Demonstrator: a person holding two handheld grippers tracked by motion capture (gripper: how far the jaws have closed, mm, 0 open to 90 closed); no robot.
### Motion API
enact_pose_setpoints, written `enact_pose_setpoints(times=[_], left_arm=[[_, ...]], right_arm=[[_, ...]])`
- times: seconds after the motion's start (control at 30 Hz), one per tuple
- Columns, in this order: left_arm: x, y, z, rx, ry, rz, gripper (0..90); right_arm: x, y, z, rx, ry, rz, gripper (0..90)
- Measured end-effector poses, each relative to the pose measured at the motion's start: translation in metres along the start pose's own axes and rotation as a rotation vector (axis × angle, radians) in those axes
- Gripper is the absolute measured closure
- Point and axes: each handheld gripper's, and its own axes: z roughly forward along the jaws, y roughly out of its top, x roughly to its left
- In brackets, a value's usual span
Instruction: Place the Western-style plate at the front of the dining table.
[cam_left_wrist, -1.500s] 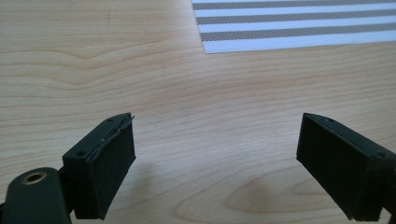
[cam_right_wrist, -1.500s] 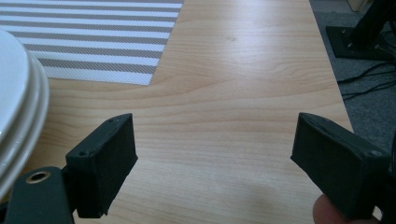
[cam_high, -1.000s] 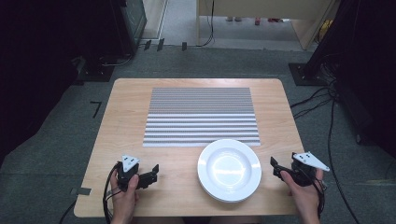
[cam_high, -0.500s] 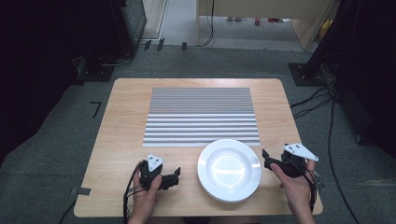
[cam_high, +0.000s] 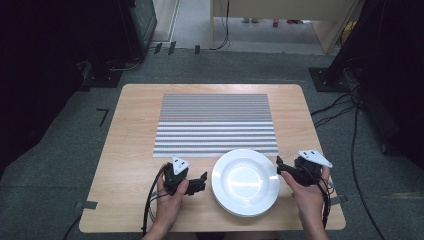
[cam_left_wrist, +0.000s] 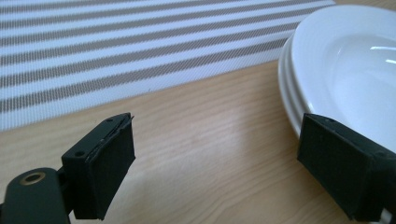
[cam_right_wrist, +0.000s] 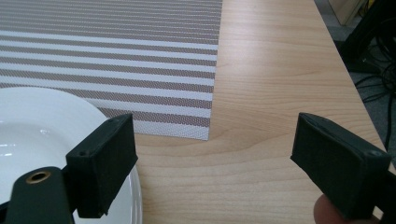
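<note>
Right now your left gripper (cam_high: 202, 181) sits just beside the left rim of the plates (cam_high: 246, 182), jaws spread wide and holding nothing. Your right gripper (cam_high: 281, 167) is at the opposite rim, jaws equally wide apart and empty. Your left hand (cam_high: 170, 197) and right hand (cam_high: 307, 192) come in from the near edge of the table (cam_high: 130, 150).

Seen from the left gripper view, the plates (cam_left_wrist: 327, 70) are a stack of white ones, at least three rims showing, and your right-hand jaw overlaps the stack's edge; whether it touches, you cannot tell. Bare wood lies between the jaws.

Seen from the right gripper view, the left-hand jaw sits over the rim of the plates (cam_right_wrist: 42, 126), with bare wood between the jaws.

The stack rests at the near middle of the table, its far edge overlapping the near edge of the striped mat (cam_high: 215, 122), which lies flat across the centre.
</note>
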Motion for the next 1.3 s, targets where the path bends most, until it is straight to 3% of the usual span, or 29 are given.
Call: enact_pose_setpoints(times=[0.17, 0.37, 0.5, 0.63, 0.77, 0.97, 1.03, 1.13, 1.23, 1.3], left_arm=[[-0.008, 0.006, 0.002, -0.018, -0.031, -0.003, 11.2], [-0.017, 0.004, 0.007, -0.001, -0.08, -0.001, 11.0], [-0.025, 0.004, 0.008, 0.005, -0.104, 0.008, 10.3], [-0.032, 0.003, 0.009, 0.014, -0.129, 0.015, 10.0], [-0.039, 0.001, 0.008, -0.006, -0.114, 0.018, 14.2], [-0.039, -0.002, 0.011, 0.016, -0.121, 0.014, 14.3], [-0.04, -0.003, 0.012, 0.021, -0.115, 0.016, 17.9], [-0.04, -0.005, 0.013, 0.022, -0.121, 0.013, 22.3], [-0.043, -0.007, 0.014, 0.027, -0.139, 0.023, 33.7], [-0.044, -0.008, 0.014, 0.034, -0.143, 0.03, 38.9]], right_arm=[[0.005, -0.006, 0.002, 0.004, -0.006, 0.002, 13.6], [0.006, -0.015, -0.006, -0.024, -0.003, 0.033, 14.0], [0.009, -0.019, -0.011, -0.04, 0.048, 0.018, 14.4], [0.012, -0.018, -0.01, -0.045, 0.068, 0.008, 18.6], [0.016, -0.022, -0.011, -0.048, 0.11, -0.008, 25.6], [0.023, -0.028, -0.015, -0.045, 0.151, -0.045, 29.6], [0.023, -0.033, -0.015, -0.01, 0.206, -0.05, 41.7], [0.022, -0.036, -0.015, 0.007, 0.218, -0.052, 44.1], [0.022, -0.036, -0.014, 0.004, 0.221, -0.042, 49.7], [0.021, -0.038, -0.013, 0.007, 0.257, -0.013, 53.7]])
